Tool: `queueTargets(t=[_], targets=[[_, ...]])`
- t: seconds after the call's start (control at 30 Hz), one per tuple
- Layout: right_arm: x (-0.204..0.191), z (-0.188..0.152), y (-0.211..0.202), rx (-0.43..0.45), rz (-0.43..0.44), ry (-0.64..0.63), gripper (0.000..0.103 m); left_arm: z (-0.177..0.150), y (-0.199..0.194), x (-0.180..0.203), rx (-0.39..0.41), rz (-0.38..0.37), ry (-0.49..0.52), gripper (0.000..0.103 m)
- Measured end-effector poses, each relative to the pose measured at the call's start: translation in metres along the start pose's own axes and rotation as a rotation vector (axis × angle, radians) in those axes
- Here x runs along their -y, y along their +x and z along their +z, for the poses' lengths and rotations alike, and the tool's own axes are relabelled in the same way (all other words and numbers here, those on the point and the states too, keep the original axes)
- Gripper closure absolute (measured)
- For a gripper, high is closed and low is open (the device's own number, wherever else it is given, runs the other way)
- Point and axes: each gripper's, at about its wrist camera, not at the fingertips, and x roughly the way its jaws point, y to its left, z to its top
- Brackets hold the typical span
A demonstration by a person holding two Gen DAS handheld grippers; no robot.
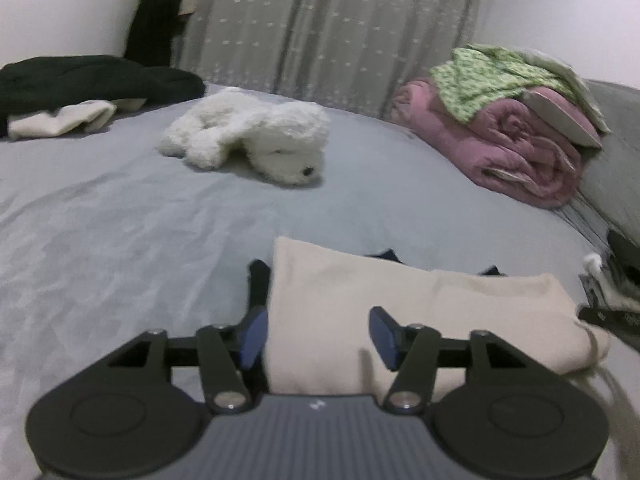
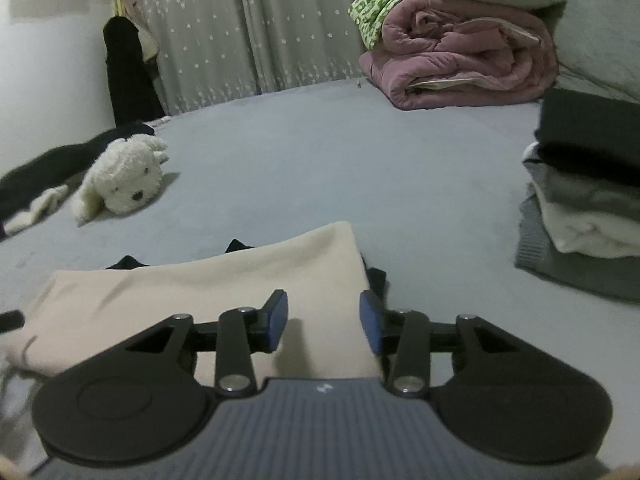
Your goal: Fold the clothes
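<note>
Grey bed sheet (image 2: 340, 168) spreads under both grippers, where a cream garment (image 1: 360, 300) lies folded flat nearest the cameras, dark cloth peeking from beneath. Left gripper (image 1: 316, 334) and right gripper (image 2: 323, 322) hover over its ends, fingers parted, gripping nothing. Right, a folded stack (image 2: 588, 208) suggests finished work; far left, a black heap (image 1: 92, 80) apparently awaits folding.

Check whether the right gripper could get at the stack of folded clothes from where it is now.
Probably yes. The right gripper is open, nothing between its fingers, over the cream garment. The stack of folded clothes sits off to its right, with only bare grey bed sheet between them.
</note>
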Motion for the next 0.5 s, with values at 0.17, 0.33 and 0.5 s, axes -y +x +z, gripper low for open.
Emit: queueTargets(t=[0.17, 0.33, 0.5], targets=[[0.002, -0.001, -0.011, 0.026, 0.024, 0.021, 0.054, 0.013, -0.004, -0.008, -0.041, 0.025, -0.106, 0.037], [-0.02, 0.005, -0.004, 0.053, 0.091, -0.007, 0.053, 0.022, -0.002, -0.024, -0.11, -0.001, -0.281, 0.03], [-0.056, 0.01, 0.009, 0.085, 0.162, -0.107, 0.064, 0.016, 0.007, -0.035, -0.238, -0.009, -0.434, 0.03]])
